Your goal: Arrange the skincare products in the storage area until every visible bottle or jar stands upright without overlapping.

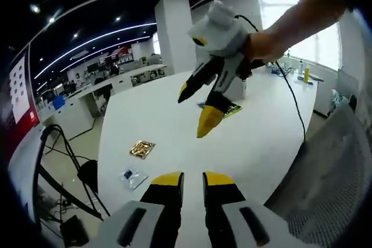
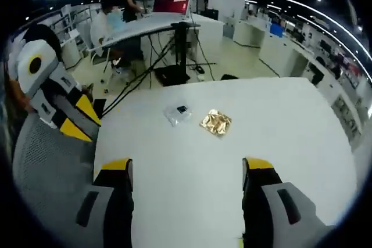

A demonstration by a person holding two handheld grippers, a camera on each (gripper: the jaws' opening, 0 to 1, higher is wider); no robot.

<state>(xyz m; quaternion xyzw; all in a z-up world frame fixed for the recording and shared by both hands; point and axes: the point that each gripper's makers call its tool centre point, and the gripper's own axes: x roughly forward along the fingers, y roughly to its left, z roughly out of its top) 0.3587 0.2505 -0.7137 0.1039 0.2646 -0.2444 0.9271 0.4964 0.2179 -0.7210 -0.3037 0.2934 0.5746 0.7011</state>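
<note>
1. Right gripper view: the right hand-held gripper [image 2: 187,172] hangs above the white counter [image 2: 290,137], jaws wide apart, holding nothing.
2. Left gripper view: the left hand-held gripper [image 1: 193,179] has its jaws nearly together with only a narrow gap, nothing between them.
3. Beyond the jaws lie two flat sachets, just beside each other: one clear packet [image 2: 178,113] and one gold foil packet [image 2: 216,122]. They are probably light, limp and slippery; pinching an edge looks safest.
4. Farther off in the left gripper view, one dark flat item [image 1: 228,108] lies under the right gripper; it is blurred.
5. One yellow bottle [image 1: 306,74] stands upright at the far edge.
</note>
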